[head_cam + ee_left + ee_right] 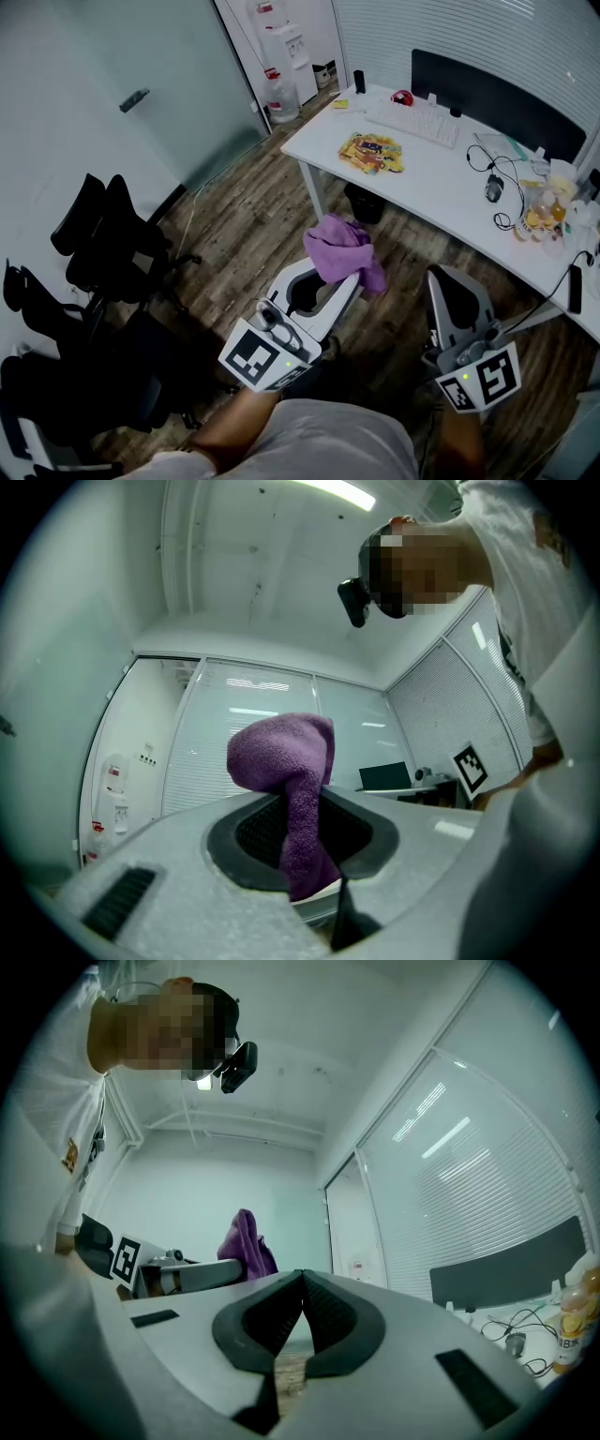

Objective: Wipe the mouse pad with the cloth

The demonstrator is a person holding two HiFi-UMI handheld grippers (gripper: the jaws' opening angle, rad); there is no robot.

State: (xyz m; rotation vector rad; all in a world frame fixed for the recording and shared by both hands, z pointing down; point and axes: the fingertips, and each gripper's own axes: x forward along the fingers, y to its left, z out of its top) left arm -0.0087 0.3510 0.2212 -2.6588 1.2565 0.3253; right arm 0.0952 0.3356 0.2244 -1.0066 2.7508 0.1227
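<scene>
Cloth (342,248), purple and bunched, sits clamped between the jaws of the left tool (345,281), its bulk rising above the tips and one fold trailing down between the pads, as the left gripper view shows. The right tool (450,281) is level beside it, jaws pressed together on nothing. Both are above the wooden floor (248,220), short of the white counter (427,183), where a keyboard (414,120) and a corded mouse (494,188) lie.

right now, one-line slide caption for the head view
Person facing a white desk, left gripper shut on a purple cloth, right gripper shut and empty.
</scene>
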